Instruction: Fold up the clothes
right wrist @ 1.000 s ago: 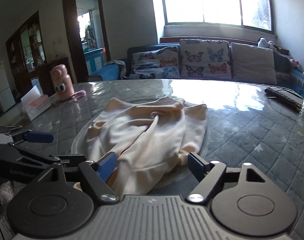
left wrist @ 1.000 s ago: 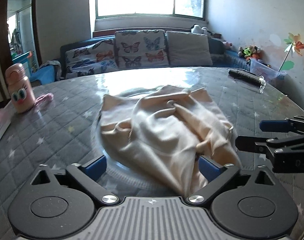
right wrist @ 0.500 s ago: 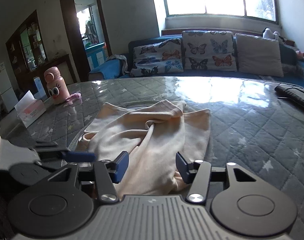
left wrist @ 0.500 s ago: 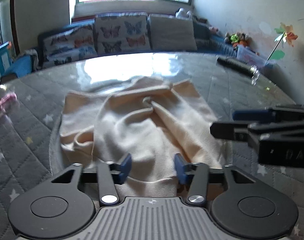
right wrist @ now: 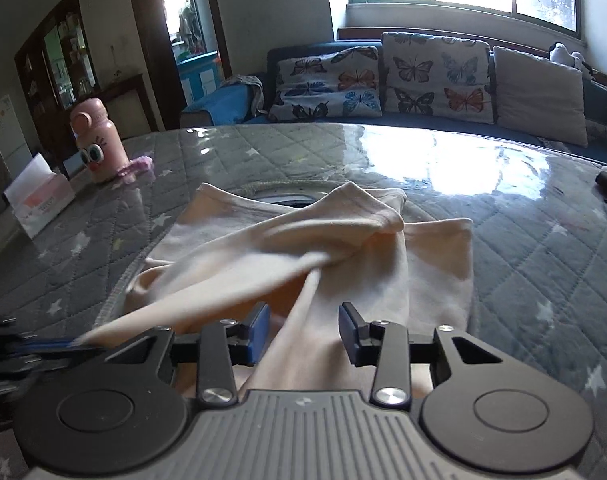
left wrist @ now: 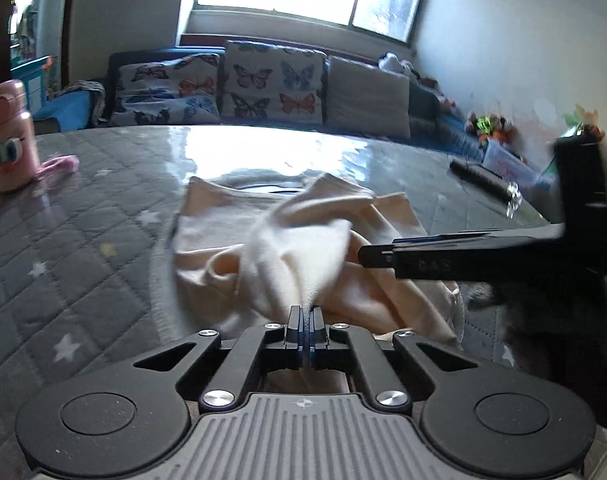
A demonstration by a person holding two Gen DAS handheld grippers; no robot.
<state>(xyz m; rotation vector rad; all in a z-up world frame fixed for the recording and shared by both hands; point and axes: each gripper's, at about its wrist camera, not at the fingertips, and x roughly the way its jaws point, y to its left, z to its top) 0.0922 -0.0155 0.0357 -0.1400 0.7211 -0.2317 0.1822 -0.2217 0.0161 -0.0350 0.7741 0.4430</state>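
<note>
A crumpled cream garment (left wrist: 299, 252) lies on the grey quilted table (left wrist: 83, 240). My left gripper (left wrist: 304, 320) is shut on its near edge and lifts a fold of it. The garment also shows in the right wrist view (right wrist: 303, 252), stretched toward the left gripper (right wrist: 43, 346) at the lower left. My right gripper (right wrist: 303, 330) is open, its blue pads either side of a hanging fold of the cloth without pinching it. It also shows in the left wrist view (left wrist: 367, 258), side-on above the cloth's right part.
A pink bottle (right wrist: 97, 142) and a tissue box (right wrist: 37, 200) stand at the table's left. A black remote (left wrist: 479, 178) lies at the right. A sofa with butterfly cushions (right wrist: 383, 76) is behind the table.
My left gripper closed on the garment's near edge and pulled a fold up. My right gripper narrowed its opening and moved in over the cloth.
</note>
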